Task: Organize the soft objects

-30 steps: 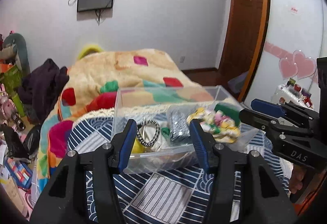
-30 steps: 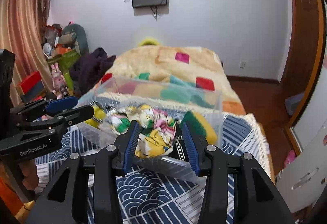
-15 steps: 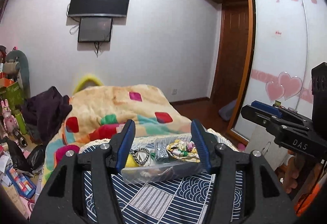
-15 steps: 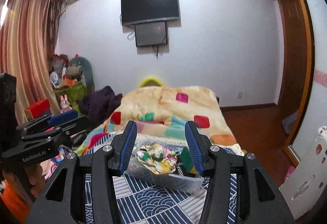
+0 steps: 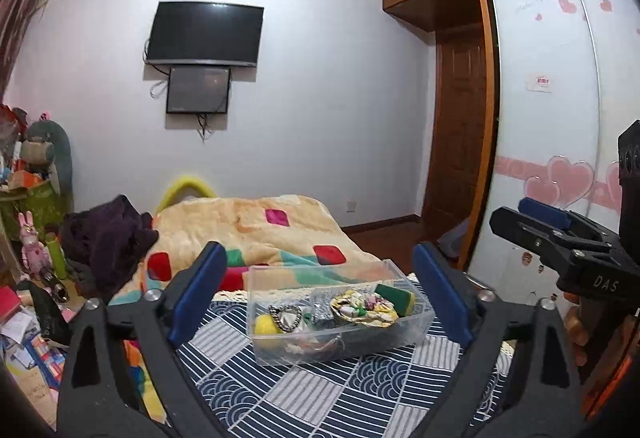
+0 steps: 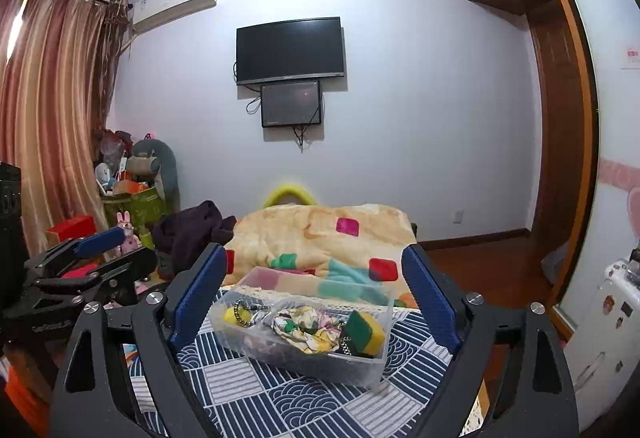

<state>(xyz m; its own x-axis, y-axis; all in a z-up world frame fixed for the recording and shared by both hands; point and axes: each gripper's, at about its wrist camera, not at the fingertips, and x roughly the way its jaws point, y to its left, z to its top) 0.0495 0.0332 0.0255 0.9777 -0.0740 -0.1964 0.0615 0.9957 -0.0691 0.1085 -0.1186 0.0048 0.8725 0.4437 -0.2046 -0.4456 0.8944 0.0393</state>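
Note:
A clear plastic box (image 5: pixel 420 330) stands on a blue patterned cloth (image 5: pixel 320 398); it also shows in the right wrist view (image 6: pixel 372 366). Inside lie a floral fabric piece (image 5: pixel 364 308), a green and yellow sponge (image 5: pixel 396 296), a yellow ball (image 5: pixel 264 326), a silver glittery item (image 5: pixel 320 312) and a chain ring (image 5: pixel 285 317). My left gripper (image 5: pixel 318 290) is open and empty, held back above the box. My right gripper (image 6: pixel 314 290) is open and empty, also back from the box (image 6: pixel 372 366). Each gripper shows at the side of the other's view.
A bed with a patchwork blanket (image 5: pixel 256 230) lies behind the cloth. Dark clothes (image 5: pixel 108 238) and toys (image 5: pixel 32 250) pile at the left. A wardrobe with heart stickers (image 5: pixel 560 142) stands at the right. A TV (image 5: pixel 206 34) hangs on the far wall.
Both grippers have pulled back and risen away from the box, which now looks smaller and lower in both views. Both stay open and empty.

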